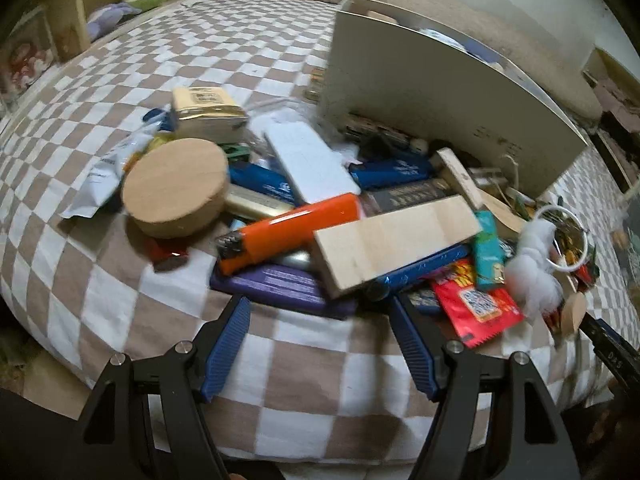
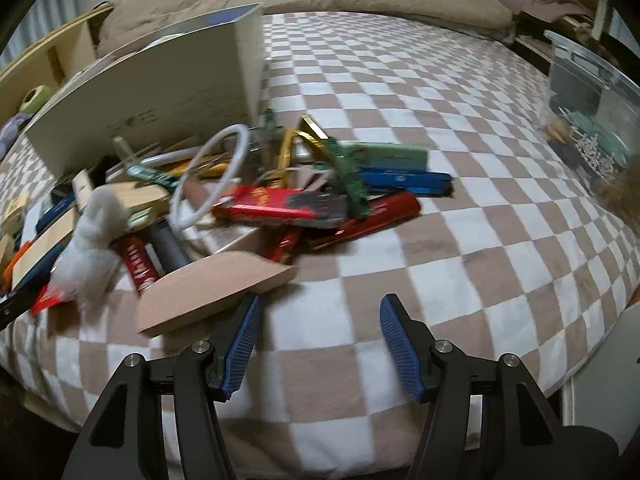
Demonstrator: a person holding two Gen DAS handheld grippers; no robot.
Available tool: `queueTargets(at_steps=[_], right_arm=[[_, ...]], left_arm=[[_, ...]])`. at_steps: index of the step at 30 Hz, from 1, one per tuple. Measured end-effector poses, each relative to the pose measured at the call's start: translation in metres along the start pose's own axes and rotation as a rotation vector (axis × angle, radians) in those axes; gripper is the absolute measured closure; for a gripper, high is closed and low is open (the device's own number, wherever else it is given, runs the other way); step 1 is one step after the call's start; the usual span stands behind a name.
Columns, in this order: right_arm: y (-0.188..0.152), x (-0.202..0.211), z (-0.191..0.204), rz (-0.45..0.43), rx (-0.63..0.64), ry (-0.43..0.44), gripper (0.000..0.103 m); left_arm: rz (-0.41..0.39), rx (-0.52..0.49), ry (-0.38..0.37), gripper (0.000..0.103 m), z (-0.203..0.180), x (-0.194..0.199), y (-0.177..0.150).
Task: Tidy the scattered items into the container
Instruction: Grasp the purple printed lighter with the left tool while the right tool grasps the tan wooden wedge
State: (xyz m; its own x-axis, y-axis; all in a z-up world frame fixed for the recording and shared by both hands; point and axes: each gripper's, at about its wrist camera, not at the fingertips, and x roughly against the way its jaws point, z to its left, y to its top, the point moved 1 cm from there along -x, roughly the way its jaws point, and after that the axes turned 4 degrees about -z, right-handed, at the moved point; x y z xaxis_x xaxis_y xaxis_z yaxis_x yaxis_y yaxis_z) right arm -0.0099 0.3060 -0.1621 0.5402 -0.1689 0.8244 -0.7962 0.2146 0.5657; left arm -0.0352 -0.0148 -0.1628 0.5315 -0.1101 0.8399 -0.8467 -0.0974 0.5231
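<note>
Left hand-held gripper point(image 1: 320, 320) held open, empty, item pile point(image 1: 320, 208) at 12 o'clock. Right hand-held gripper point(image 2: 318, 320) parted, empty; wooden disc point(image 2: 212, 292) at 10 o'clock, untouched.

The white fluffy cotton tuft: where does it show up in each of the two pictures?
Left wrist view: the white cotton tuft lies at the right edge of the pile, beside a red snack packet.
Right wrist view: the tuft sits at the left, by a white ring.
Shared landmark: the cream box standing behind the pile.
</note>
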Motion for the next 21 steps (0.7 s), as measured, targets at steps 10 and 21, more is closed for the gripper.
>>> queueTargets(at_steps=[10,21], right_arm=[[0.001,0.015,0.002,-0.033,0.102,0.221,0.011],[-0.001,0.003,0.038,0.034,0.205,0.302,0.011]], left_arm=[[-0.001,0.0,0.008,0.031,-0.002,-0.001,-0.001],[0.005,-0.008,0.011,0.03,-0.002,0.0,-0.005]])
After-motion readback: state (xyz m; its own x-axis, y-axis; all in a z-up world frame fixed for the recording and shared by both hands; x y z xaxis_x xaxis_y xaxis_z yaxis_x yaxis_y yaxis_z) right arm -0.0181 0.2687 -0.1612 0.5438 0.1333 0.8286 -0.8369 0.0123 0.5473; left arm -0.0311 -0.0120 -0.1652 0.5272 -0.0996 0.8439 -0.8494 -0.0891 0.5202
